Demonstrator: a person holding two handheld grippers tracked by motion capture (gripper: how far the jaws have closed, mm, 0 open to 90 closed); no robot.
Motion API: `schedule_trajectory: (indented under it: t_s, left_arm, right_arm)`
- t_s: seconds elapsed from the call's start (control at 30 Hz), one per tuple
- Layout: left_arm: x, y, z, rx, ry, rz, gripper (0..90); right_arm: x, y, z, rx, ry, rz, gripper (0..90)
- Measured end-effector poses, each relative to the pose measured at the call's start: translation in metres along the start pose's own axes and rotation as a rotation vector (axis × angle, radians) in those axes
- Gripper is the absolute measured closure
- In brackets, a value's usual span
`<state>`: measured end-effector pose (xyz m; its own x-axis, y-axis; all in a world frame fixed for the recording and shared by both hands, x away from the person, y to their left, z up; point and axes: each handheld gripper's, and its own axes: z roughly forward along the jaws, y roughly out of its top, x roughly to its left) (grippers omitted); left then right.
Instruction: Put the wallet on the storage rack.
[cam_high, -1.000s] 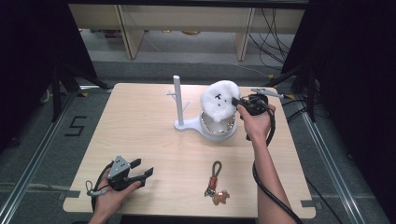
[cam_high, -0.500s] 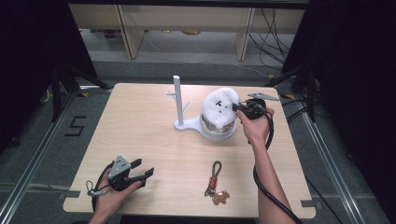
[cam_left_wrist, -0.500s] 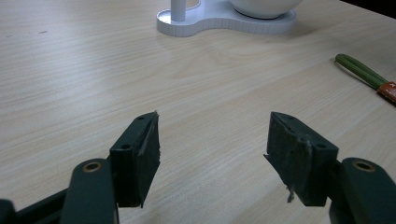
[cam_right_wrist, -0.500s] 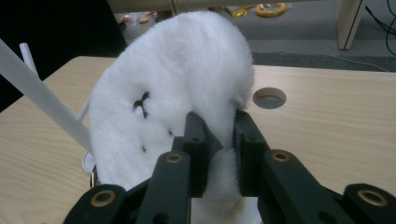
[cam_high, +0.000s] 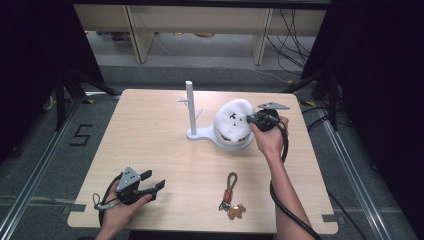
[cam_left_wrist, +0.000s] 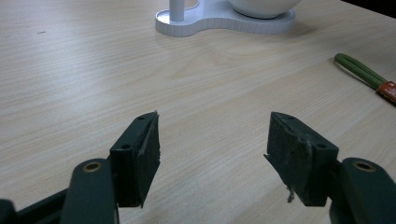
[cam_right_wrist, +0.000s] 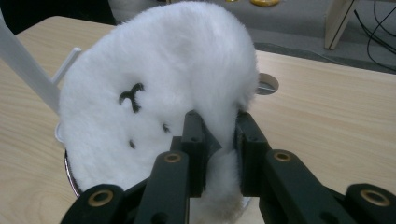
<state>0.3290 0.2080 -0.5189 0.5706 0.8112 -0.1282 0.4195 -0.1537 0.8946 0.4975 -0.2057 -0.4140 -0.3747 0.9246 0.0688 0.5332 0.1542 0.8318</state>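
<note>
Nearest the counter's (cam_high: 165, 150) front edge, at its left corner, the left tool (cam_high: 150, 186) sits low in the person's left hand (cam_high: 120, 207), jaws spread wide w/ nothing between them; in the left gripper view the left tool's two black pads stand well apart over bare wood, and a green cord end of the keychain shows at the right edge. Also near the front, right of centre, the keychain (cam_high: 230, 196) lies flat: green loop, orange tab, small brown charm, well apart from both tools. Further back, approx mid-counter, is the white stand (cam_high: 192, 111), an upright post w/ short pegs on a flat base that widens into a round dish (cam_high: 227, 144) on its right side. The white fluffy plush (cam_high: 234, 120) w/ small black stitched marks sits in/over that dish, tilted; can't tell if its underside still touches the dish. The right tool (cam_high: 251, 119), held in the right hand (cam_high: 270, 137) coming from the right side, is clamped on the plush's right edge; right gripper view shows both pads (cam_right_wrist: 194, 140) pinching a fold of white fur, jaws nearly together, having eased apart slightly just now w/ the fur still pressed between them. Its cable runs back along the forearm. Beyond the counter: floor, wooden shelf legs, loose cables (cam_high: 295, 30).
</note>
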Motion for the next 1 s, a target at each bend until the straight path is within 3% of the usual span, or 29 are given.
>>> schedule_trajectory:
  t_s: [0.13,0.23,0.27,0.33,0.5,0.53,0.57,0.63,0.67,0.7,0.77,0.8,1.0]
  left_arm:
    - [0.000,0.000,0.000,-0.005,0.003,-0.003,34.1]
    - [0.001,0.000,0.000,-0.003,0.004,-0.002,34.2]
    - [0.001,0.000,0.000,-0.002,0.005,0.000,34.2]
    - [0.000,0.000,0.000,-0.002,0.003,0.003,34.2]
    - [0.000,0.000,-0.001,0.000,0.003,0.003,34.2]
    - [0.000,0.000,0.000,-0.001,0.003,0.003,34.2]
    - [0.000,0.000,0.000,-0.001,0.003,0.003,34.2]
    - [0.000,0.000,0.000,-0.005,-0.007,-0.012,34.2]
    - [0.000,0.000,0.000,-0.004,-0.003,0.004,34.2]
    - [0.000,0.000,0.000,-0.002,-0.001,0.002,34.2]
    - [0.000,0.000,0.000,0.002,0.001,0.002,34.1]
    - [0.000,0.000,0.000,-0.002,-0.006,0.001,34.1]
    - [-0.001,0.000,0.000,0.001,-0.005,-0.001,33.9]
  right_arm:
    - [0.001,0.000,0.000,0.016,-0.016,-0.021,75.7]
    - [0.006,0.001,-0.003,0.031,-0.034,0.005,70.3]
    - [0.002,0.002,-0.003,0.011,-0.024,-0.030,68.9]
    - [0.004,0.005,-0.006,0.011,-0.036,0.001,65.3]
    - [0.001,0.006,-0.009,0.001,-0.052,-0.011,65.0]
    - [0.004,0.005,-0.008,0.011,-0.054,0.011,65.7]
    - [0.001,0.004,-0.007,0.015,-0.048,-0.017,66.3]
    - [0.001,0.003,-0.006,0.027,-0.061,-0.027,66.7]
    - [0.000,0.002,-0.006,0.032,-0.059,-0.040,66.7]
    - [0.002,0.001,-0.005,0.027,-0.056,-0.009,66.7]
    - [0.001,0.001,-0.005,0.033,-0.059,-0.017,66.4]
    - [0.002,0.002,-0.007,0.030,-0.057,0.003,64.6]
    - [0.000,0.005,-0.013,-0.005,-0.050,-0.001,60.6]
